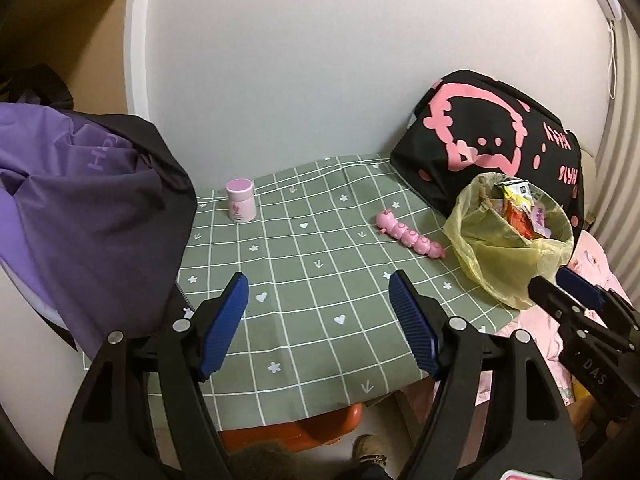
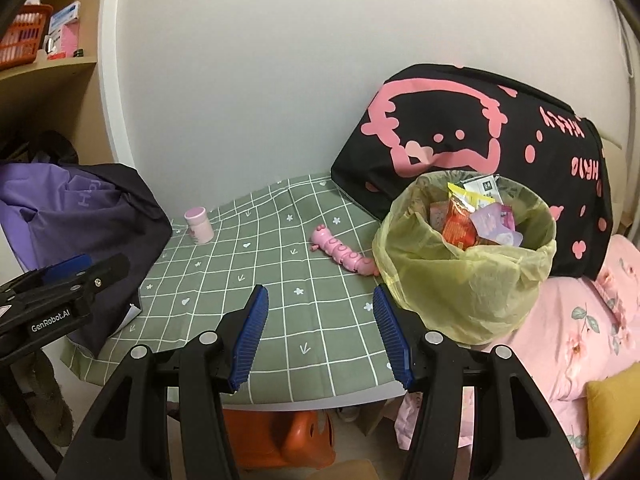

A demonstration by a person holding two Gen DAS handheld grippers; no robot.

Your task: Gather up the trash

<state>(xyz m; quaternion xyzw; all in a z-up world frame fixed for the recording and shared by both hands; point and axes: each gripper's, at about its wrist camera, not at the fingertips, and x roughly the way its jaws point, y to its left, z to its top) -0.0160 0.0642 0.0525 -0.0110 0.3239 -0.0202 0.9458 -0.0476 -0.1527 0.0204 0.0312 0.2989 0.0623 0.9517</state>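
A small bin lined with a yellow bag (image 1: 508, 248) (image 2: 468, 276) stands at the right edge of the green checked table (image 1: 304, 280) (image 2: 280, 312). Colourful wrappers (image 1: 520, 212) (image 2: 476, 220) fill its top. My left gripper (image 1: 318, 312) is open and empty above the table's front. My right gripper (image 2: 320, 328) is open and empty, just left of the bin; it also shows in the left wrist view (image 1: 568, 292). The left gripper shows at the left of the right wrist view (image 2: 84, 276).
A pink jar (image 1: 240, 200) (image 2: 199, 224) stands at the back left. A pink caterpillar toy (image 1: 408, 238) (image 2: 344, 254) lies beside the bin. A purple jacket (image 1: 80, 208) (image 2: 80, 224) covers the left. A black and pink bag (image 1: 496, 140) (image 2: 472, 132) stands behind. An orange stool (image 2: 280, 440) sits below.
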